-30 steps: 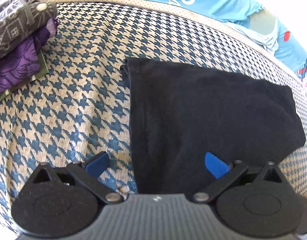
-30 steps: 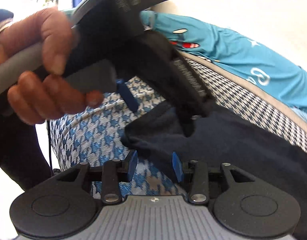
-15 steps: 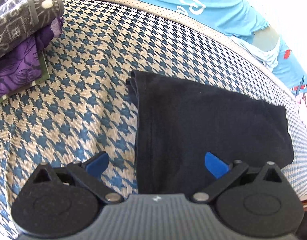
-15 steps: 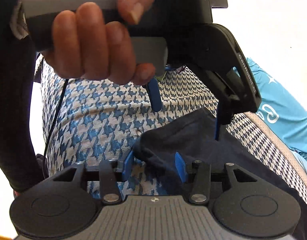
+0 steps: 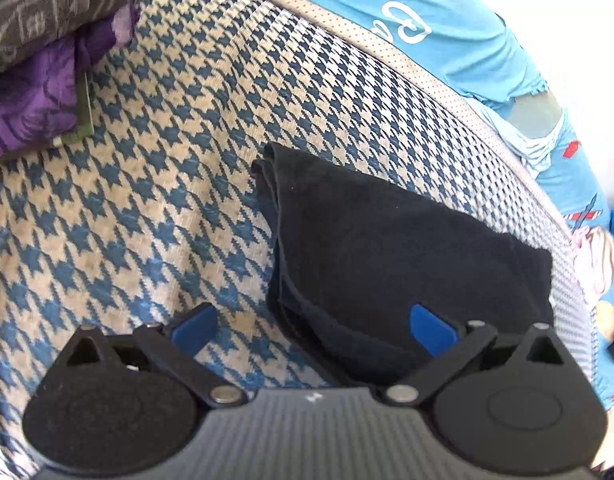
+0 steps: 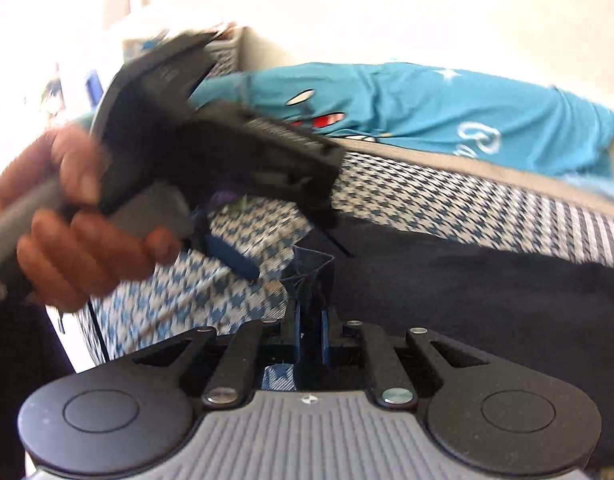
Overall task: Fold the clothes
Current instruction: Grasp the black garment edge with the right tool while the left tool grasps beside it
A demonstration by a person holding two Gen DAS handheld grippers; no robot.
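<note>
A folded black garment lies on the blue houndstooth cover. In the left wrist view my left gripper is open, its blue fingers straddling the garment's near left edge. In the right wrist view my right gripper is shut on a corner of the black garment, and the pinched fabric stands up between the pads. The left gripper's body, held by a hand, hangs over the cover just beyond that corner.
Folded purple and grey patterned clothes are stacked at the far left. A turquoise printed garment lies along the far side beyond a beige piped edge. White wall behind.
My right gripper went from open around the garment's corner to shut on it. The left gripper moved nearer the garment's left edge and stayed open.
</note>
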